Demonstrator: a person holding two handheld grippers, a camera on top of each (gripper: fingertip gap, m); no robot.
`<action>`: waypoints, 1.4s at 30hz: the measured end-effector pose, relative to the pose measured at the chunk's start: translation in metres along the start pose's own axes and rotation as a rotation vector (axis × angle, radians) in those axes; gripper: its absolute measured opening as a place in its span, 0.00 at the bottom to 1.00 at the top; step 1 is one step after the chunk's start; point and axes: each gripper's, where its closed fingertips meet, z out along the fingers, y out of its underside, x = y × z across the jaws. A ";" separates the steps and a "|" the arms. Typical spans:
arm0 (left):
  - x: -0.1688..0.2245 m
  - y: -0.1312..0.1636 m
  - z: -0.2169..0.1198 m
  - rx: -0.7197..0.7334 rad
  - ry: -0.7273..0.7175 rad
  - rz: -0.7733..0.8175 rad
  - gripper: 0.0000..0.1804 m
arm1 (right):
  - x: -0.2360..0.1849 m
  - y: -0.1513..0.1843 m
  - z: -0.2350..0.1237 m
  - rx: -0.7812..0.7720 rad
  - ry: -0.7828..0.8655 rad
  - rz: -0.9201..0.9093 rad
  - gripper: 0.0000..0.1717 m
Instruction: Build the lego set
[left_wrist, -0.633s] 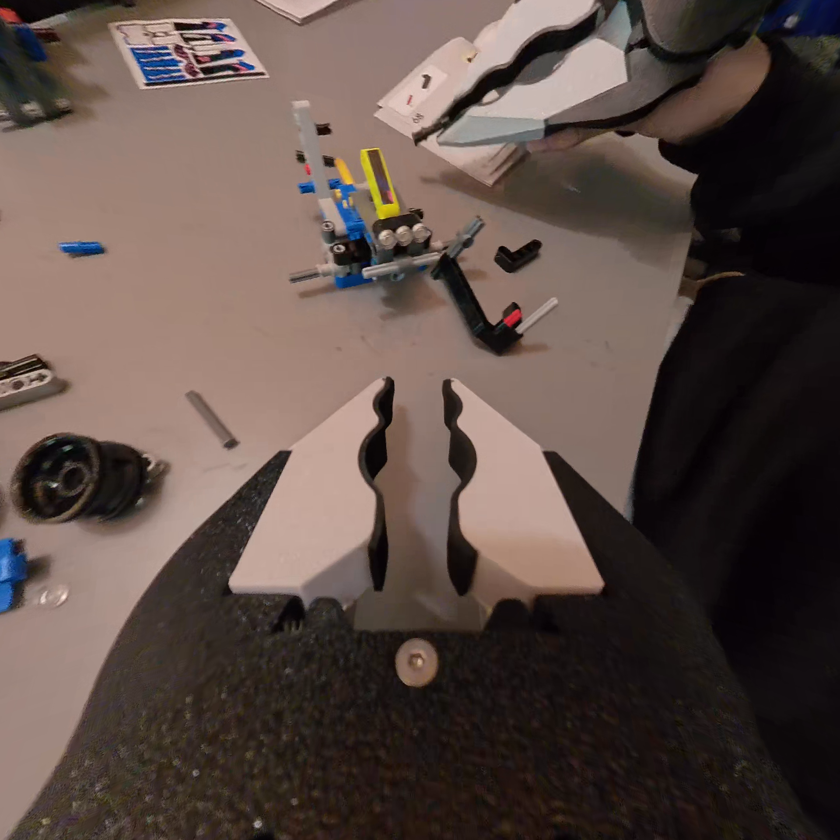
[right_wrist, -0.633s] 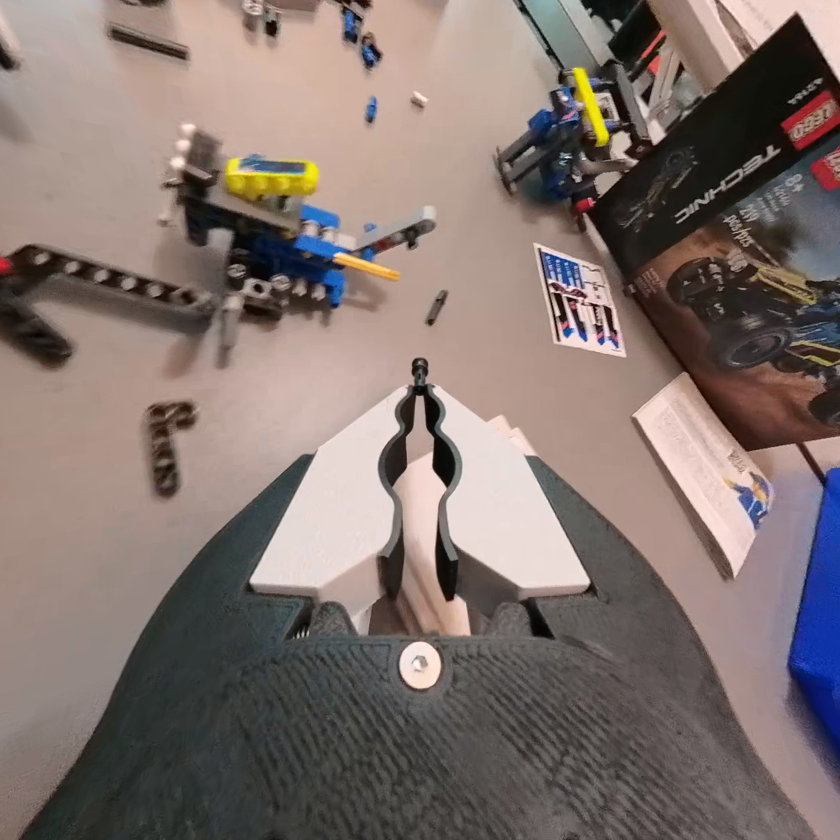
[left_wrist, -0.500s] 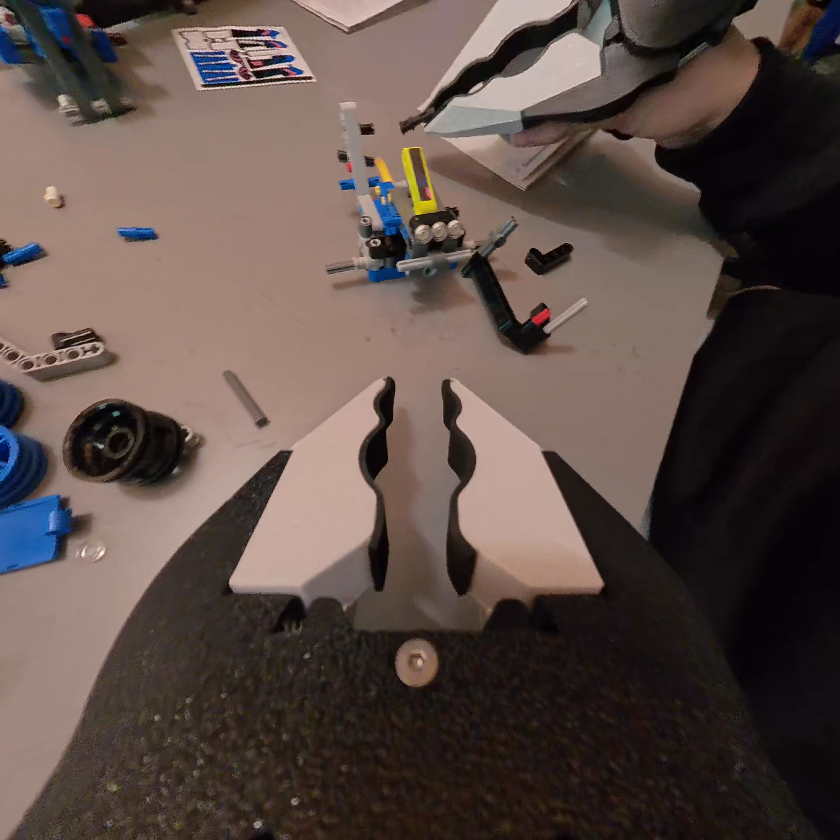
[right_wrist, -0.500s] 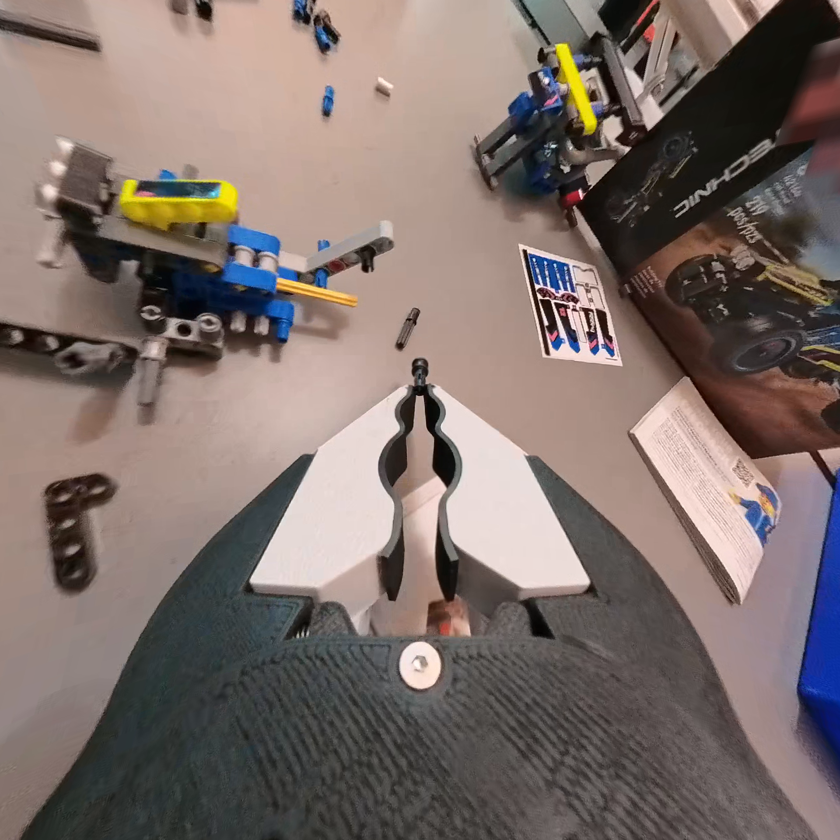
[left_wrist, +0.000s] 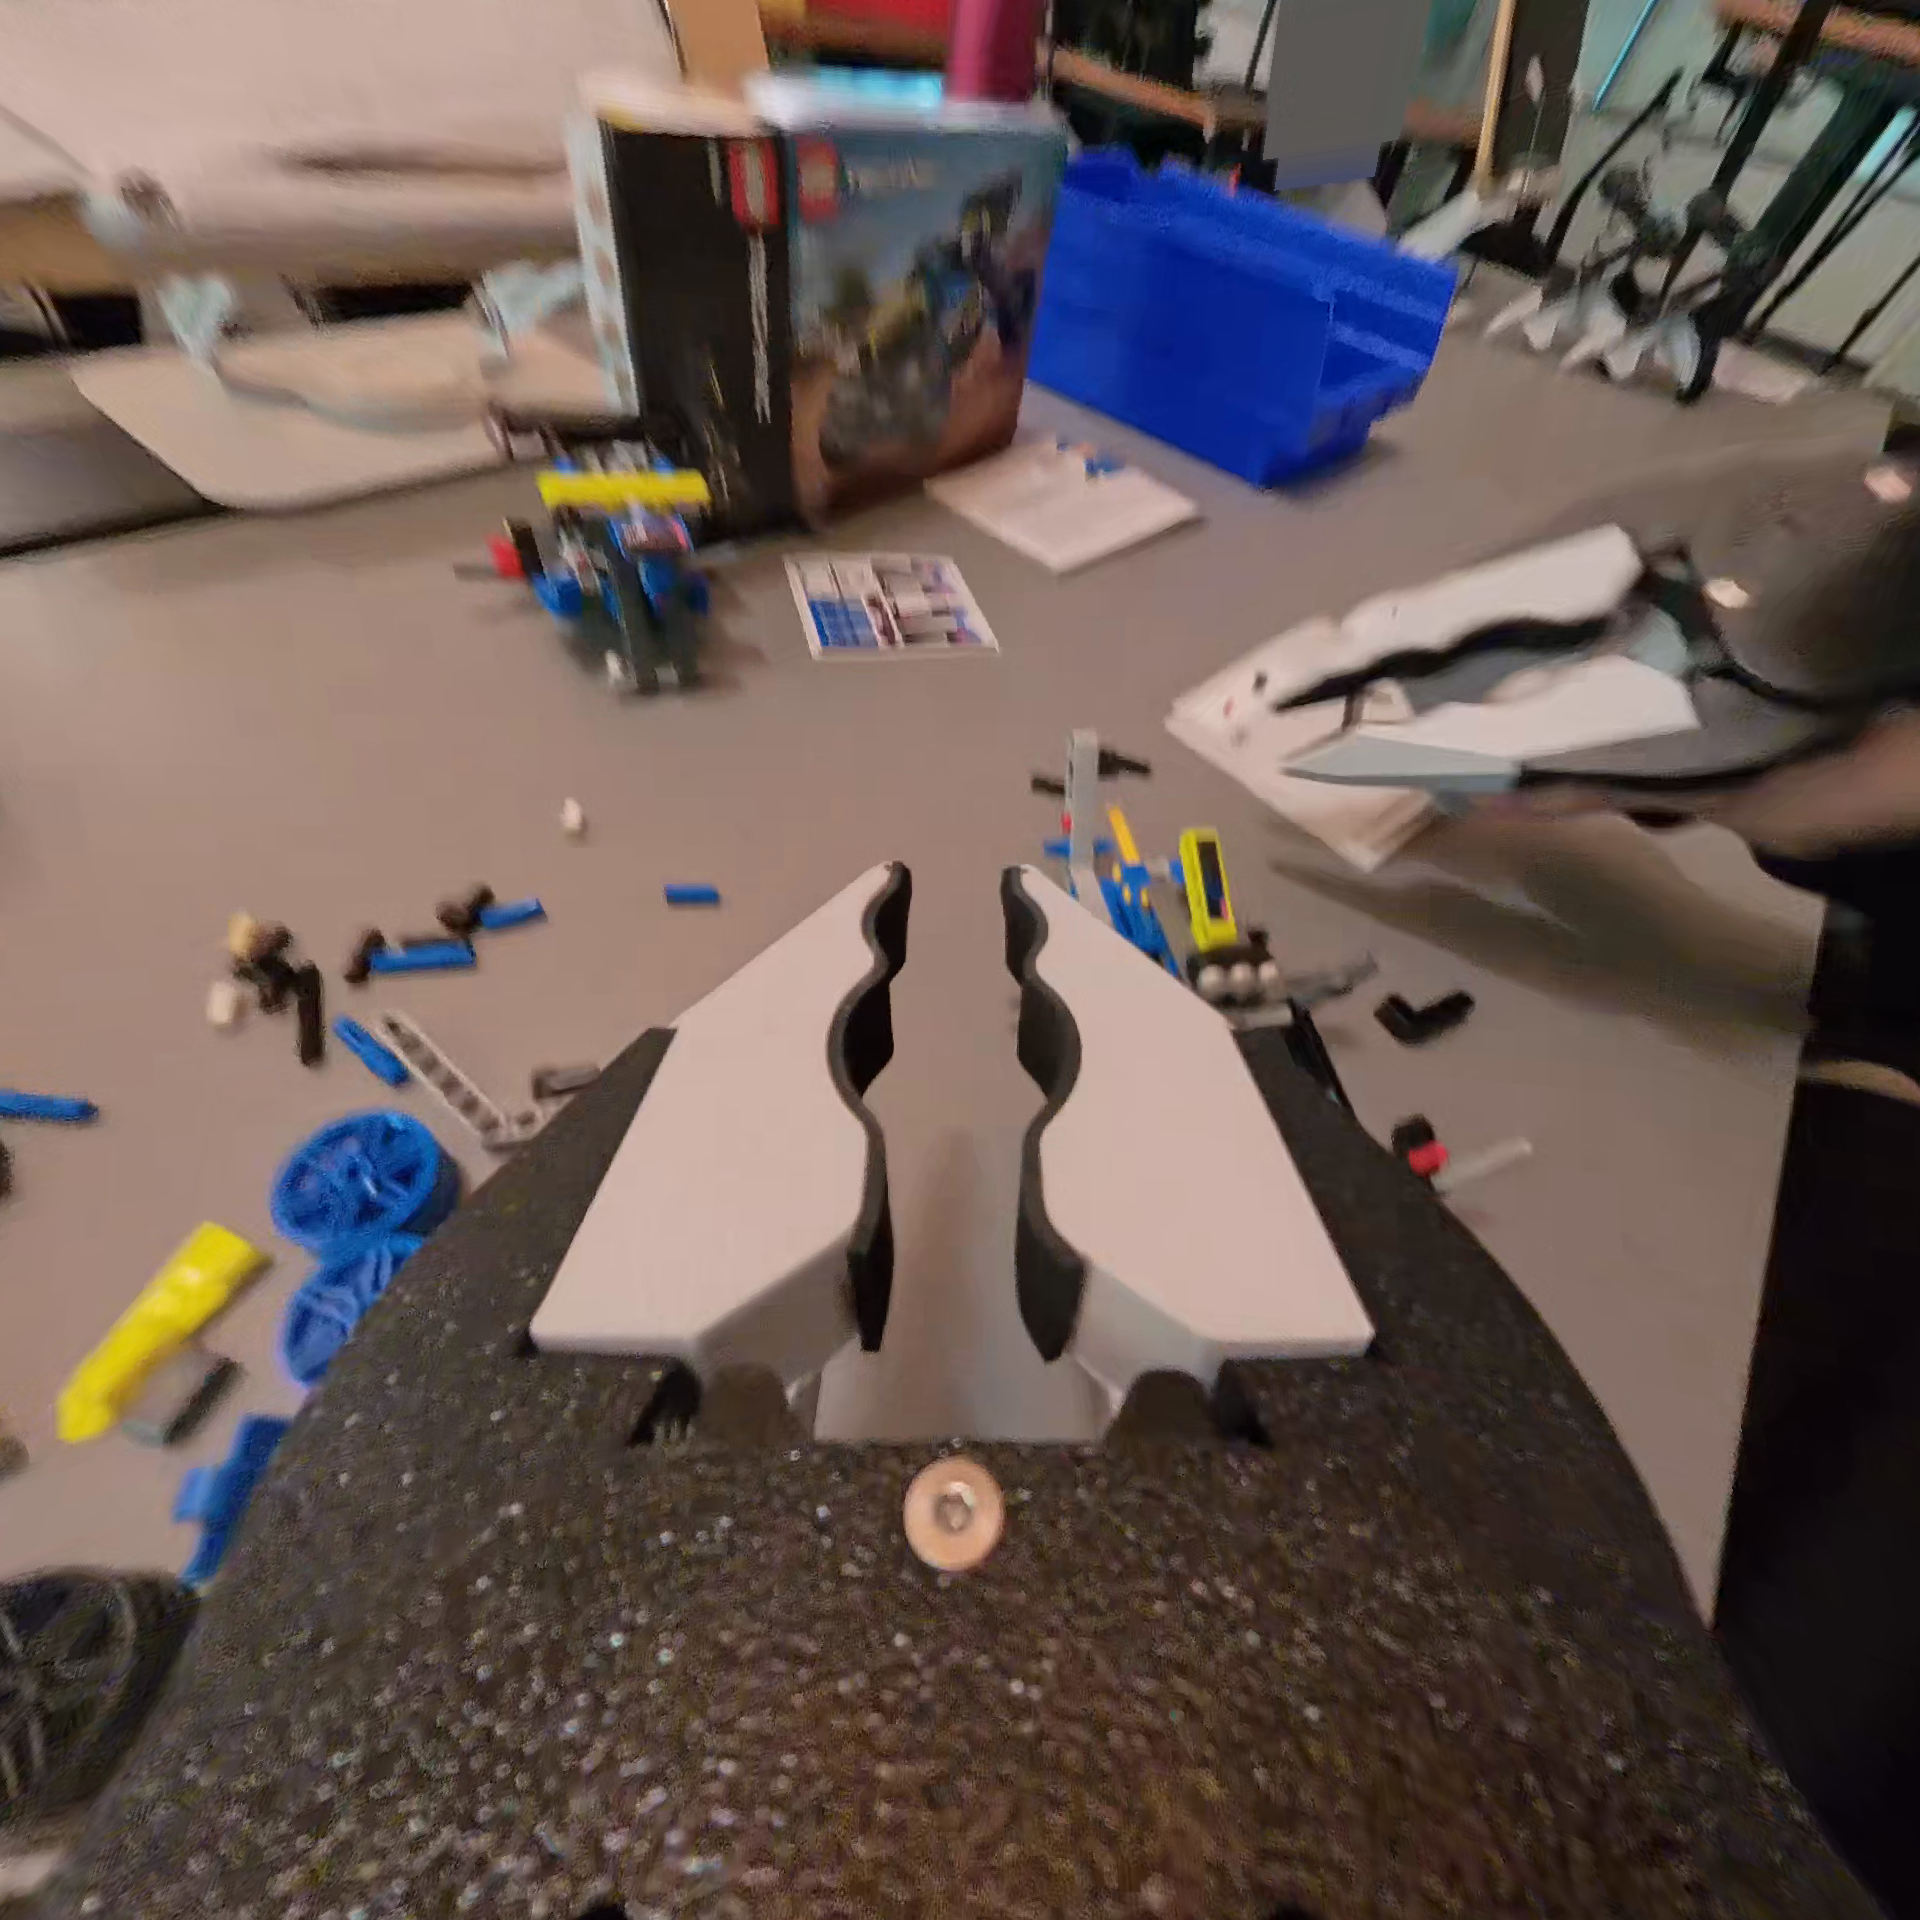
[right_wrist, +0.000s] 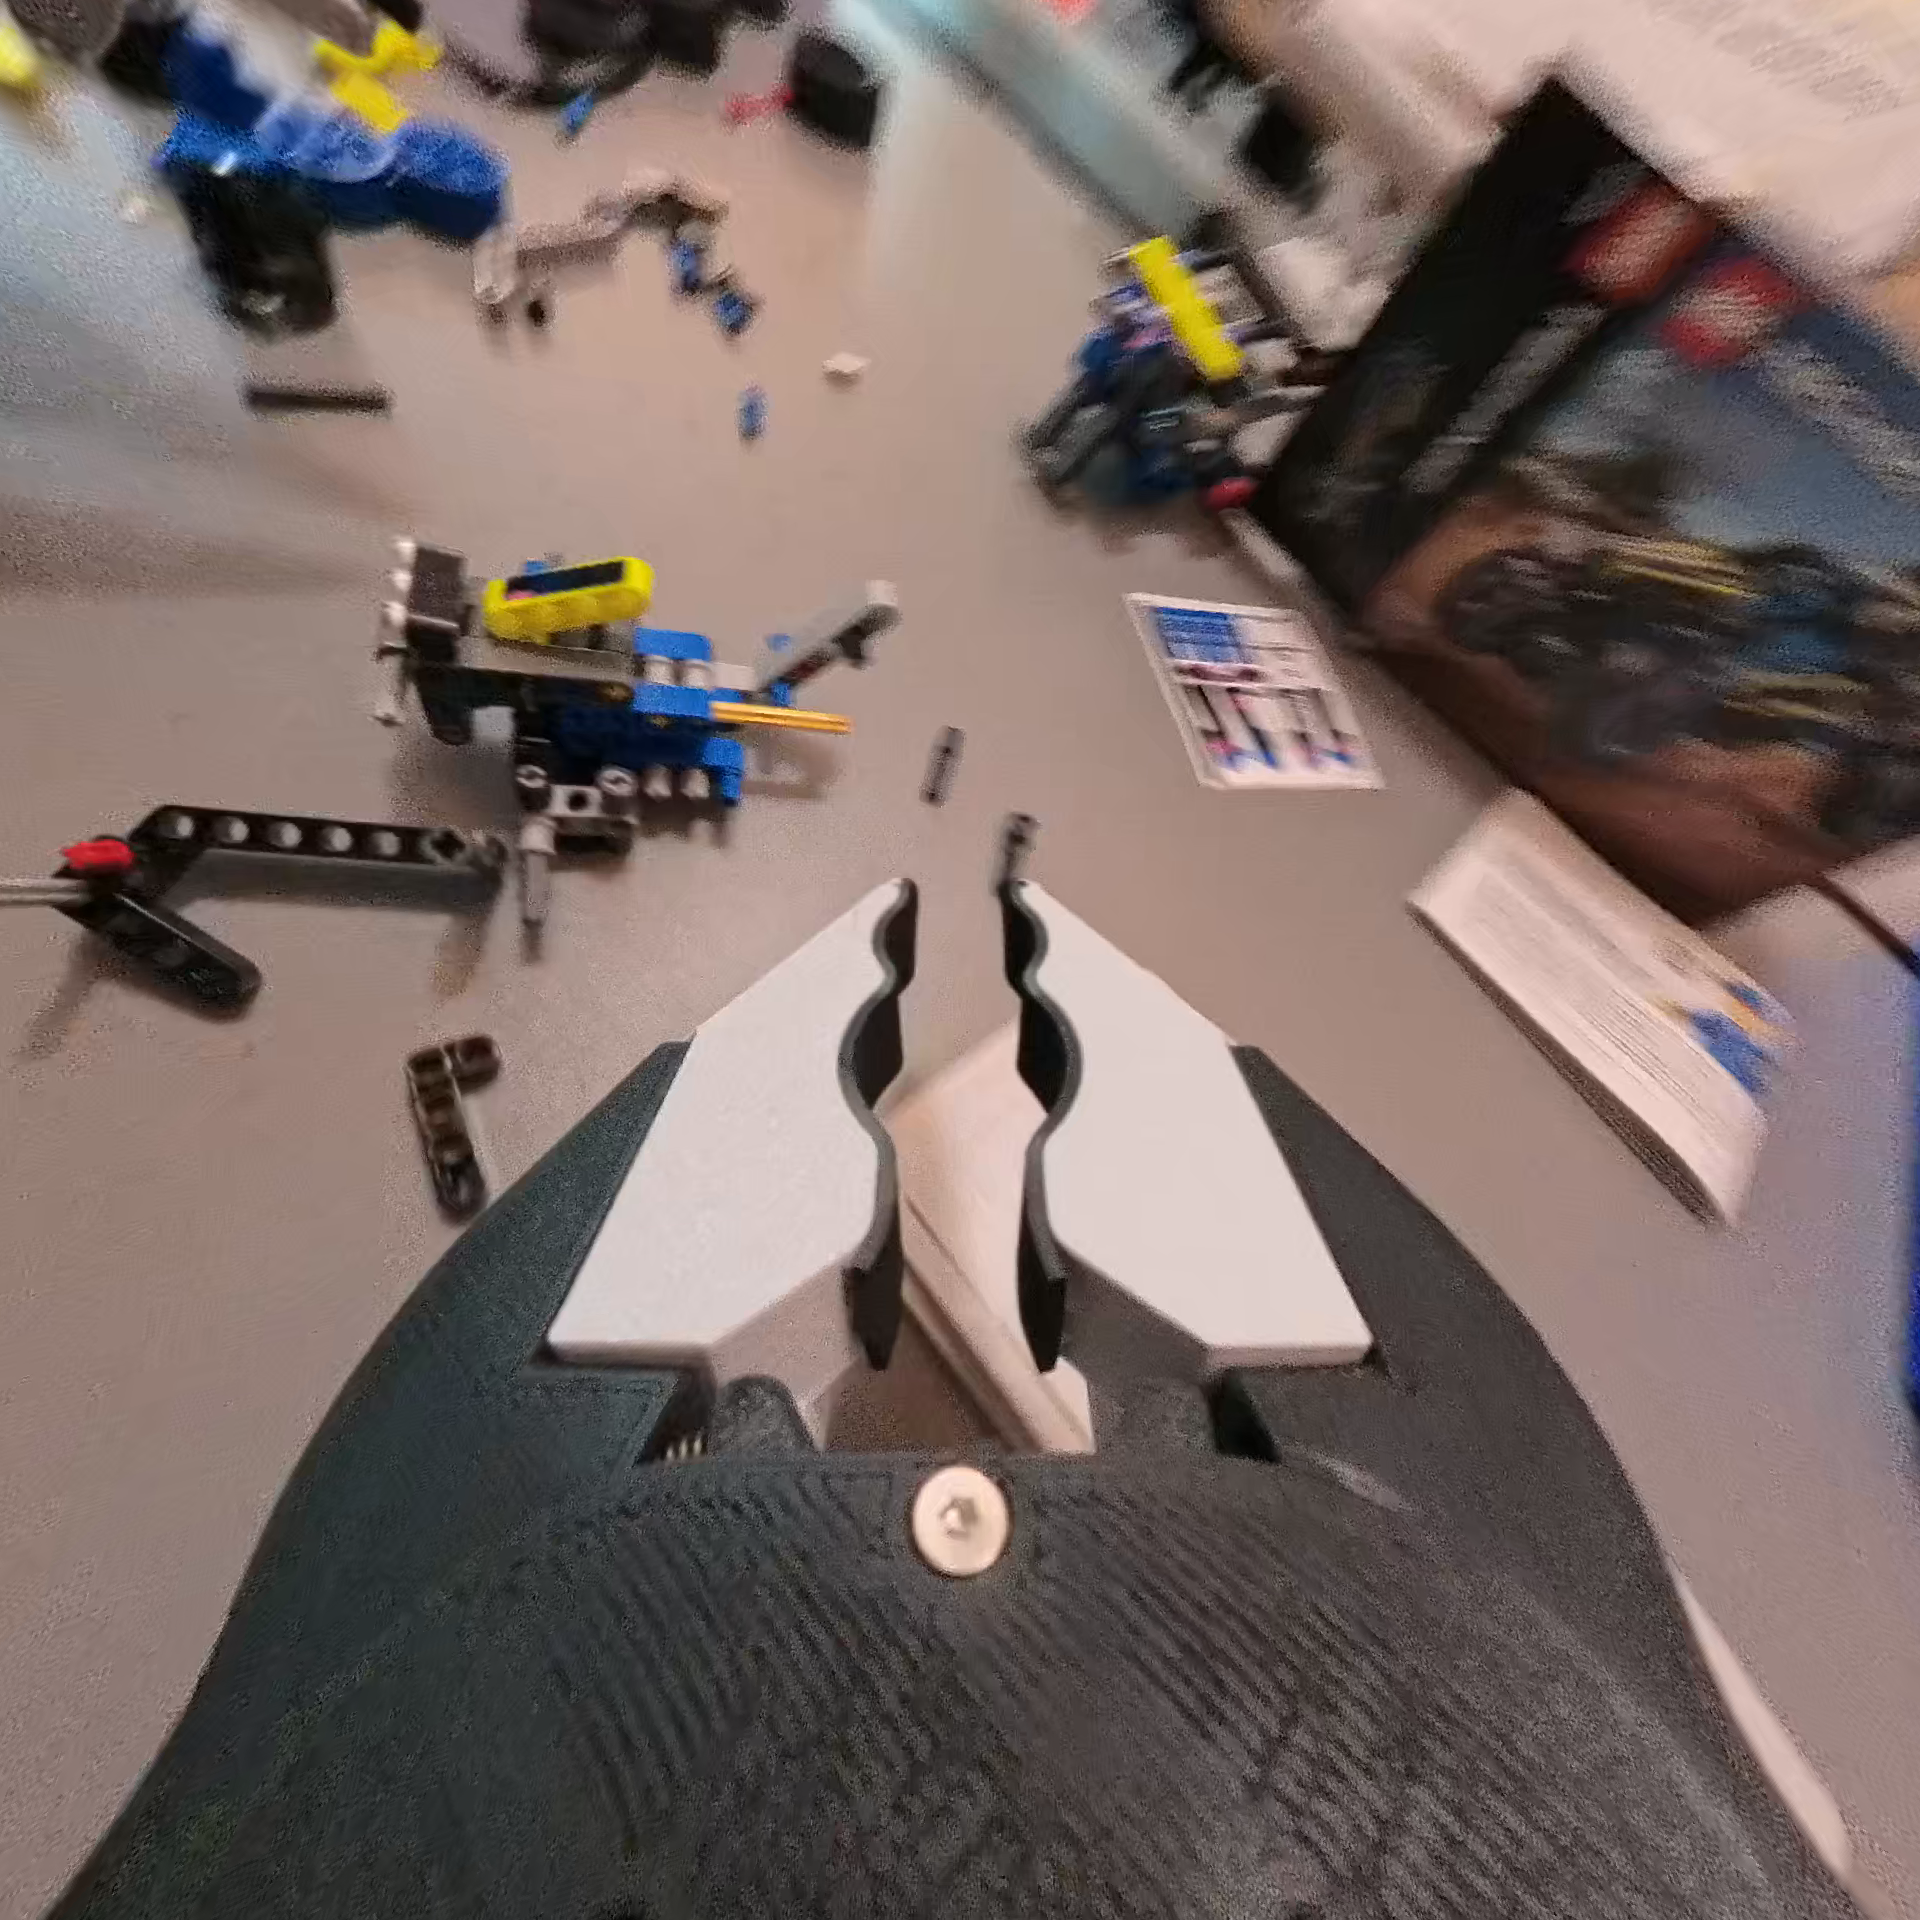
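Both grippers (left_wrist: 954, 883) (right_wrist: 958, 891) gape over a seemingly cluttered grey table (left_wrist: 312, 727).

right tool (right_wrist: 958, 891): now open | black pin (right_wrist: 1016, 840) released, at right fingertip

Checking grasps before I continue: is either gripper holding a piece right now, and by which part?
Neither. The left gripper is open over bare table. The right gripper is open too; a small black pin sits at its right fingertip, unclamped.
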 end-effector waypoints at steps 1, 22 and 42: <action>0.002 -0.007 0.000 0.026 0.017 0.012 0.09 | 0.015 0.007 -0.019 0.033 0.109 0.024 0.05; 0.035 -0.009 0.003 0.009 0.173 0.042 0.23 | 0.089 0.111 -0.067 -0.304 0.703 -0.534 0.03; 0.015 -0.010 0.040 -0.105 0.025 0.045 0.17 | 0.185 0.146 -0.138 -0.199 0.772 -0.244 0.00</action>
